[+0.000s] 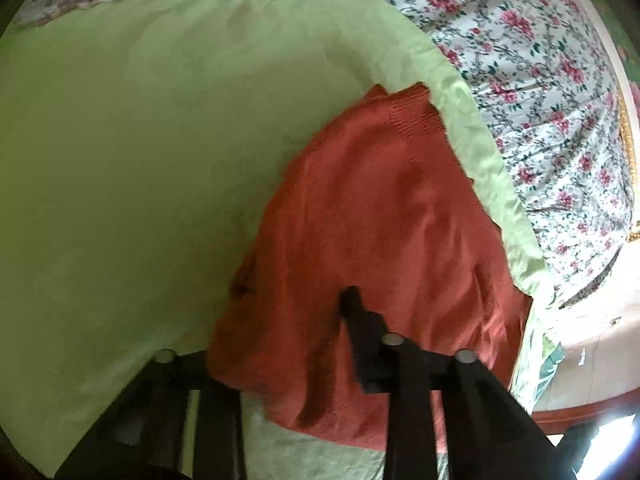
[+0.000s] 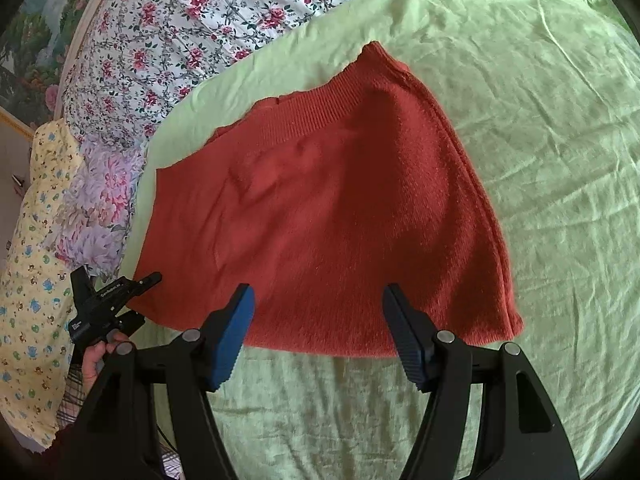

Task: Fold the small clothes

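Sweater (image 2: 320, 208) flat on green sheet (image 2: 540, 120); right gripper (image 2: 318, 316) open above hem, left gripper (image 2: 132, 292) pinching corner. Advise lifting evenly.

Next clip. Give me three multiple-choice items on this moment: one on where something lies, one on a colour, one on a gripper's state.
1. The sweater lies on:
A. green sheet
B. wooden floor
C. chair

2. The right gripper has pads coloured:
A. red
B. blue
C. white

3. The right gripper is:
A. shut on the sweater
B. open above the sweater's near edge
C. out of view

Answers: 1 A, green cloth shows all round the sweater; 2 B, both pads are blue; 3 B, its fingers stand wide apart with nothing between them.
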Motion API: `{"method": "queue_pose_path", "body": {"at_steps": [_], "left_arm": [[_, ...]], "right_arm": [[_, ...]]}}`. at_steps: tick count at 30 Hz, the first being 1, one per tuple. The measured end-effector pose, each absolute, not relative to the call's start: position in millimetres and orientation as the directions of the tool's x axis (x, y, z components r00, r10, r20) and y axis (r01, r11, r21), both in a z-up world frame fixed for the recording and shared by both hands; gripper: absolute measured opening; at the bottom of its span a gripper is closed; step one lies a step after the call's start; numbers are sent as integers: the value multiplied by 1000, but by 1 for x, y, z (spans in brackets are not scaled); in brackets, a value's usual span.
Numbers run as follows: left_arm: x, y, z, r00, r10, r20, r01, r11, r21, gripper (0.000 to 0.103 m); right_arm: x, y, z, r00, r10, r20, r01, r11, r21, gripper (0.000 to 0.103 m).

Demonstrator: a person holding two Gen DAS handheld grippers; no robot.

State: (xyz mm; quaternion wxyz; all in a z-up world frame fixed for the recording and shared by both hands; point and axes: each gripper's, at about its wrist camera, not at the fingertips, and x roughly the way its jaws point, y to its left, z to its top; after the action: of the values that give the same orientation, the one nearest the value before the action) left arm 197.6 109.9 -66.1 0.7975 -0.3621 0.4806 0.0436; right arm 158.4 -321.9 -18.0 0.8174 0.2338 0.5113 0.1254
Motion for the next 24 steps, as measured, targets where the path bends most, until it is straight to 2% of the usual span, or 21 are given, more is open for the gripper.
{"method": "queue_pose_path", "body": {"at_steps": [6,13,17,24], "left_arm": [[203,83,-25,574,-288,-766,-305,793,-527,15],[208,-16,22,581,-405,-706,1,867,-498,10],[202,-83,10,506,-476,-719,166,872,-461,9],[198,-132,-41,385,-473,-793,235,881,-411,8]], "right_arm": [[168,-330,-17,464,463,-755,40,841,540,67],[186,-348,-18,493,483,-724,61,811,582,67],[195,-357,-16,504,515,-693,74,774,629,67],[230,-349,-26,437,618,-654,58,706,706,67]]}}
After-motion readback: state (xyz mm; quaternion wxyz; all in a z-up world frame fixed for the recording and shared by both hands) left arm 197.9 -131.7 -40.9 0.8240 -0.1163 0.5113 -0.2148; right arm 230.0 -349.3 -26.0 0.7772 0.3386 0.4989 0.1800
